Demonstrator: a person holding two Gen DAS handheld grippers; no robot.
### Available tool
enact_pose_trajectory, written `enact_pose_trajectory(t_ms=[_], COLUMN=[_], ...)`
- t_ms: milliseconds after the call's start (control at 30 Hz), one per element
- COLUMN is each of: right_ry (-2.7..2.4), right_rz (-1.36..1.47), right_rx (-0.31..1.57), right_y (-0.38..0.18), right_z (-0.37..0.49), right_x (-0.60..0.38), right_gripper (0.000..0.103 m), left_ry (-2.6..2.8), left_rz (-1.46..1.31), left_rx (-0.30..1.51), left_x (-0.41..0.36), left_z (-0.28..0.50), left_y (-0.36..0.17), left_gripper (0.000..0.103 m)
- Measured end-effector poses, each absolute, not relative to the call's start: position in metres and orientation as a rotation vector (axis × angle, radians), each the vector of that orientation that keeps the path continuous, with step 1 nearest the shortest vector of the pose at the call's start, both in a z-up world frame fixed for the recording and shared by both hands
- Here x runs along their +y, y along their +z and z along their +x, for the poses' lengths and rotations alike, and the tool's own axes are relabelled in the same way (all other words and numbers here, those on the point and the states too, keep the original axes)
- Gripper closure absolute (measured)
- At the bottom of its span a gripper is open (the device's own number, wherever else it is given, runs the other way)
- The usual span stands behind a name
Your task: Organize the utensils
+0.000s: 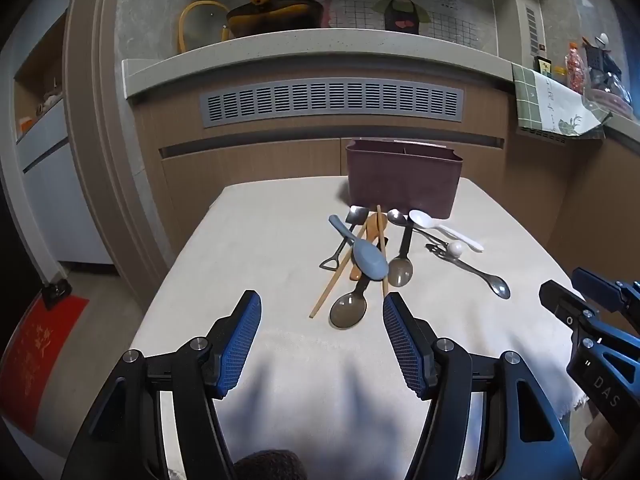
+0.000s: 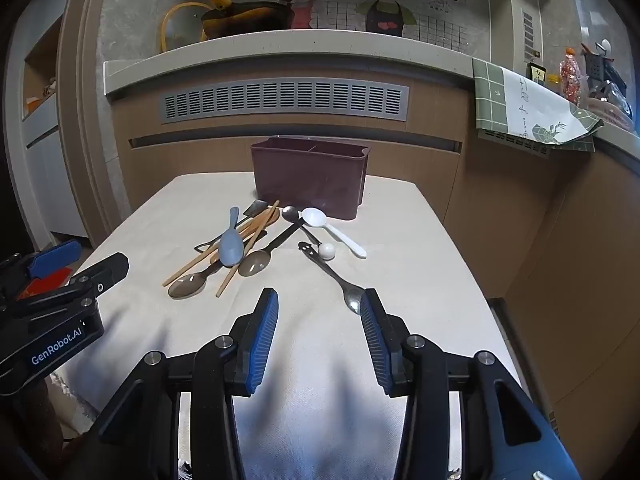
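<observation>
**Loose utensils, cloth-covered tabletop**

Utensils point(image 1: 368, 256): heap of spoons and 2 wooden chopsticks point(image 1: 348, 264), just before a brown divided bin point(image 1: 404, 180) on the tabletop point(image 1: 248, 248). Left tool point(image 1: 322, 304) and right tool point(image 2: 319, 300): jaws spread wide, holding nothing.

We cannot see into brown holder point(image 2: 310, 178); near wall hides contents. Wooden spoon point(image 1: 370, 236) mostly buried under blue spoon point(image 1: 366, 256) and chopsticks point(image 1: 382, 248). Right hand-held gripper point(image 1: 560, 292) cut off by picture edge. Worktop point(image 2: 400, 280) near edge hidden behind gripper bodies.
</observation>
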State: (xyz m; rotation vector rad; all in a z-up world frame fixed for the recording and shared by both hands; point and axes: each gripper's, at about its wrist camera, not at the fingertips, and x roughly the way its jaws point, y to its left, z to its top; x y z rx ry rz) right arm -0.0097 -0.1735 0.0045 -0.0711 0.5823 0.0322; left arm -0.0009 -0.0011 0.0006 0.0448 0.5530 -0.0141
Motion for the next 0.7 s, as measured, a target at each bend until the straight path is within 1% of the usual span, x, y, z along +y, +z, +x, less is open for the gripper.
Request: enact_pose_trajectory(t_ms=[167, 400, 467, 700], right_ry=[0.024, -0.005, 0.014, 0.022], right_rz=[-0.078, -0.107, -0.105, -0.101], right_rx=[0.613, 0.607, 0.622, 0.628], right_y=[0.014, -0.016, -0.005, -0.003], right_z=[-0.008, -0.004, -0.004, -0.006], right_x=[-0.178, -0.158, -0.165, -0.169], right_gripper=[0.062, 0.062, 0.062, 0.062], left_ry=[-0.02, -0.025, -0.032, -0.041], left_rz=[0.021, 0.027, 0.029, 0.032], left_rx=[0.584, 0.593, 0.606, 0.614], left_x=[0.002, 0.0, -0.002, -0.004], left_z=[0.002, -0.007, 0.002, 0.001], left_y=[-0.001, -0.005, -0.008, -0.01], left_gripper=[0.039, 0.039, 0.039, 0.039])
